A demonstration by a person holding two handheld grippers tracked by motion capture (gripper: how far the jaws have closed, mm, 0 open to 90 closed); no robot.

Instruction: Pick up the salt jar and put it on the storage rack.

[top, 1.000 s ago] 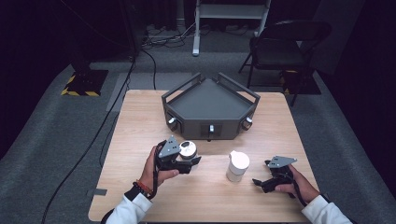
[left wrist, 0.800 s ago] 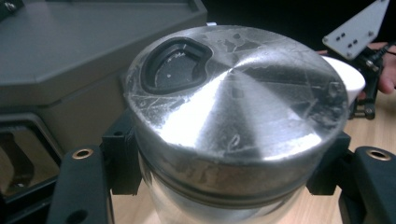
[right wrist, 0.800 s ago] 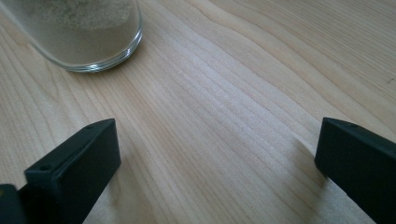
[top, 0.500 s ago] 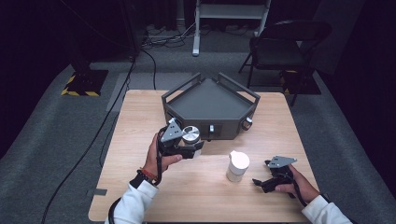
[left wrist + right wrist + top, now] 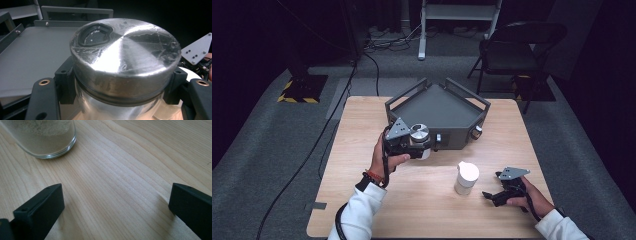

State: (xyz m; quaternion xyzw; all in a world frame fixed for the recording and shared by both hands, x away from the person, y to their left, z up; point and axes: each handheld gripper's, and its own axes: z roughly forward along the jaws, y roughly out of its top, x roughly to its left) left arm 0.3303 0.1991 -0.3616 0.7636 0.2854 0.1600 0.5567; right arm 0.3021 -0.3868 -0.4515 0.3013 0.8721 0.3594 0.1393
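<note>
High view had the silver-lidded glass jar up off the wooden table, held right at the front edge of the dark grey angular tray, near that tray's left front corner. The left gripper was clamped on it, one jaw on each side of the glass just under the lid. In the left gripper view the jar sat upright with its brushed metal lid pretty scuffed up, and there was a black heart-ish shaped inset on top toward the far left of the lid. Behind it you could see the flat grey floor of the tray and its raised rail.

Second jar, the one with the white lid, stood on the table in front of the tray, a bit right of the held jar and well apart from it. Looked like pale powder or sand inside, going by the right gripper view, where its glass base was resting on the wood at top left.

Right gripper was down low on the table, just right of the white-lidded jar and farther out from the tray than anything else. Its jaws stood wide apart with bare wood grain between them, not touching the jar.

Black folding chair sat on the carpet behind the tray.
</note>
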